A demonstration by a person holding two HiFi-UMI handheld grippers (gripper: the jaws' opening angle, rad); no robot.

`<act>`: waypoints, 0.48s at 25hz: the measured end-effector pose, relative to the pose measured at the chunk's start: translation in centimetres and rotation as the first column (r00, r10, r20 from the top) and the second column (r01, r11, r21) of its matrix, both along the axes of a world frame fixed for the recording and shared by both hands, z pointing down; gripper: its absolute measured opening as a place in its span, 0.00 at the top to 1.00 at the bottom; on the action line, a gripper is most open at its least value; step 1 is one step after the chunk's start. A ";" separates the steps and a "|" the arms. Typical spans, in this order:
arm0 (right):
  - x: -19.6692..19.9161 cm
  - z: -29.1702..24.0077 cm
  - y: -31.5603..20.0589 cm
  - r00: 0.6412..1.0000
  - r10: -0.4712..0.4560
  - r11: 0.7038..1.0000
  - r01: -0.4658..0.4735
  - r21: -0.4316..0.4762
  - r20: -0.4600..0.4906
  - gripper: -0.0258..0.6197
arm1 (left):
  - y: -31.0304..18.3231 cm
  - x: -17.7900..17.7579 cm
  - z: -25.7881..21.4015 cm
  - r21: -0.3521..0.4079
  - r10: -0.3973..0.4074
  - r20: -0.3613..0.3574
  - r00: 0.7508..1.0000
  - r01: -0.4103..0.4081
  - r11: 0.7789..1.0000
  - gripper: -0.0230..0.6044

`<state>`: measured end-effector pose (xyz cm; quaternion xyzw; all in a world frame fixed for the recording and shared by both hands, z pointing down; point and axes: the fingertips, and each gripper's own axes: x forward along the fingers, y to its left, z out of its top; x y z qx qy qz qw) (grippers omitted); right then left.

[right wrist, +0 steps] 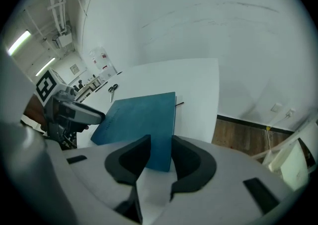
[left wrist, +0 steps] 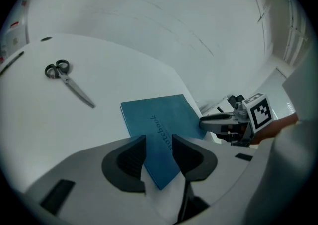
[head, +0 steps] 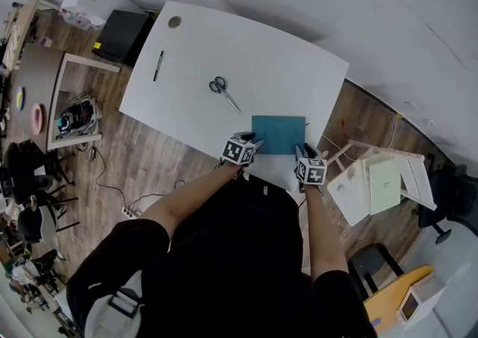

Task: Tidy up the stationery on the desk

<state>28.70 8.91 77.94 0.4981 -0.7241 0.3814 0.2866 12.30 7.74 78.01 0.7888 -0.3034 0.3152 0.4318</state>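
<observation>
1. Notebook (head: 278, 135), scissors (head: 224, 92) and pen (head: 158, 65) share the white desk (head: 224, 45).
2. The teal notebook lies flat at the desk's near edge; only the left gripper view shows "notebook" printed on its cover.
3. The left hand-held gripper (left wrist: 159, 138) and right hand-held gripper (right wrist: 160, 140) each stand spread over a near notebook corner, pinching nothing.
4. The scissors lie mid-desk, apart from the notebook.
5. The pen lies farthest left.

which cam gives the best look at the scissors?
Left gripper view: the scissors lie whole and largest there, black handles and shut blades clear on the white desk. Head view shows them whole but small, beyond the blue notebook. Right gripper view shows only a tiny shape past the notebook.
</observation>
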 end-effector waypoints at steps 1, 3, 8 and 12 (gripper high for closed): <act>0.0 0.0 0.8 1.000 0.022 1.000 -0.022 -0.008 0.004 0.77 | -0.5 0.2 -0.1 0.010 0.011 0.003 1.000 -0.011 1.000 0.69; -0.3 0.1 2.5 0.998 0.060 0.998 -0.059 -0.031 0.014 0.77 | -1.7 0.6 0.0 0.023 0.030 0.006 1.000 -0.030 0.999 0.69; -1.8 0.2 5.8 0.993 0.109 0.992 -0.107 -0.062 0.038 0.77 | -4.7 2.5 -0.4 0.067 0.107 0.021 0.994 -0.108 0.992 0.69; -1.7 0.6 6.2 0.988 0.141 0.988 -0.137 -0.072 0.059 0.75 | -5.3 3.5 0.4 0.070 0.146 0.024 0.989 -0.148 0.987 0.69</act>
